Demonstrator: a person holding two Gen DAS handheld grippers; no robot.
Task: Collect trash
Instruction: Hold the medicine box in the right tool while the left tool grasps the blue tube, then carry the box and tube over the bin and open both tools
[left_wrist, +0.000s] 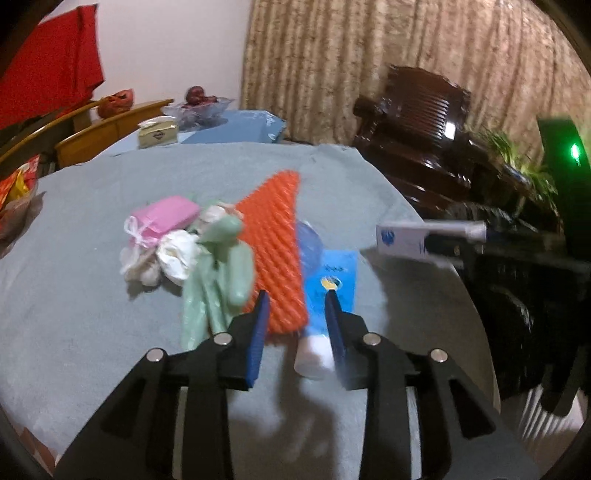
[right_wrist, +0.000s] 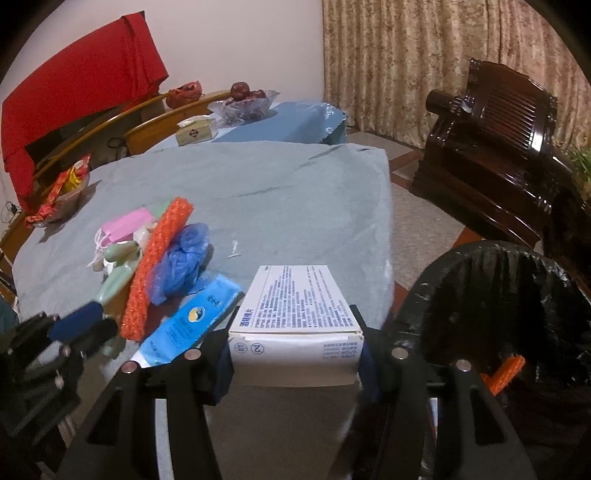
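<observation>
While our right gripper (right_wrist: 295, 347) clamps a white box (right_wrist: 295, 314) past the table's near-right corner, beside the black bin (right_wrist: 498, 314), a slack grip could drop it short. Its small print is unreadable. Our left gripper (left_wrist: 297, 314), jaws apart, straddles a blue tube (left_wrist: 328, 291) by the near edge.

Warm, fairly dim indoor light falls from above, and the left gripper (left_wrist: 297, 308) throws a soft dark shadow on the grey-blue tablecloth (left_wrist: 92, 314) just beneath itself. Beyond that cloth's right edge, bright glare spots sit on the dark wooden armchair (left_wrist: 424, 122). The left wrist view is smeared by motion blur; the right wrist view is sharper. Fisheye bending curves both views, with black corners.
</observation>
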